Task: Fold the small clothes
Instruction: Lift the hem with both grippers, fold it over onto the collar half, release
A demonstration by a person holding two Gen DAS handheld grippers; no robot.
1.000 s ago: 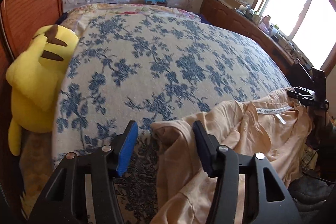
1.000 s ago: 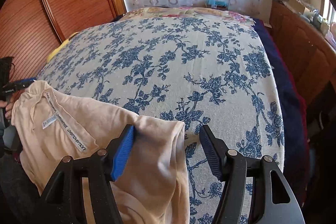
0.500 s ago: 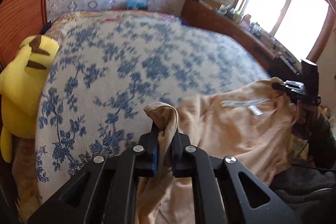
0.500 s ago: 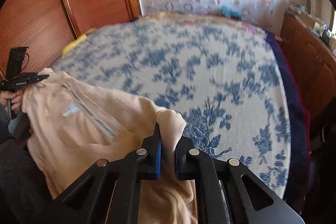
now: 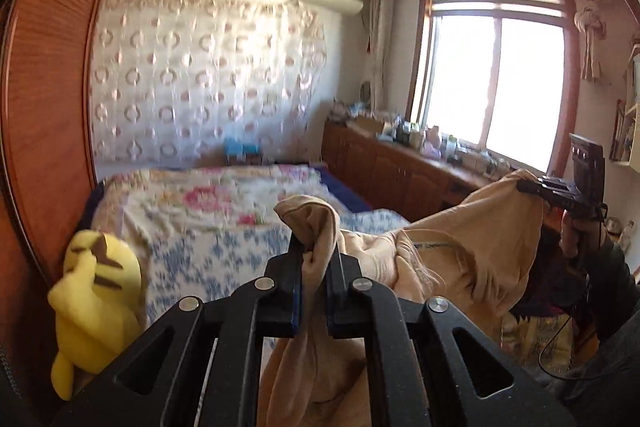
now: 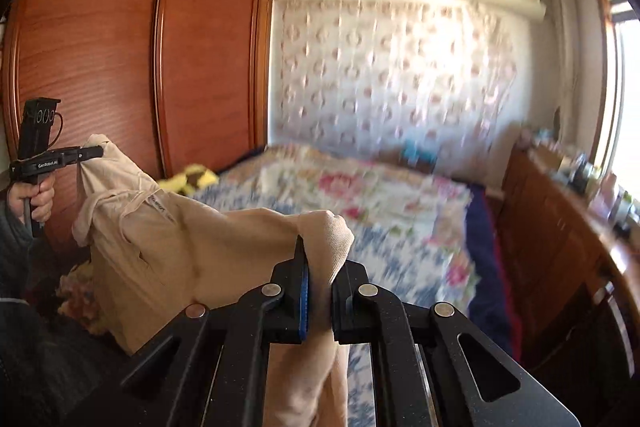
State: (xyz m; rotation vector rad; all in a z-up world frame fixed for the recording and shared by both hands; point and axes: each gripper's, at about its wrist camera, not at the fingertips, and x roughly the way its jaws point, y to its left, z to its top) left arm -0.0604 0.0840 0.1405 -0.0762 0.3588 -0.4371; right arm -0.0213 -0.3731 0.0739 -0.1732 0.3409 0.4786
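The beige garment [image 5: 472, 251] hangs in the air over the near edge of the bed [image 5: 208, 215], stretched between the two grippers we hold. Going from the left as the left wrist view has it, a tall wooden wardrobe [image 5: 44, 115] stands beside the bed, and a yellow plush toy [image 5: 96, 291] sits wedged between the wardrobe and the bed's left edge. Next comes our left gripper [image 5: 316, 267], its jaws clamped tight on a bunched corner of the garment, which pokes up above them and drapes down below. The cloth then spans across, with a white label on its inner side, to our right gripper [image 5: 528, 187] on the bed's right side, closed on the opposite corner. Behind it a low wooden cabinet [image 5: 400, 171] runs along the bed's right side under the window [image 5: 496, 83].
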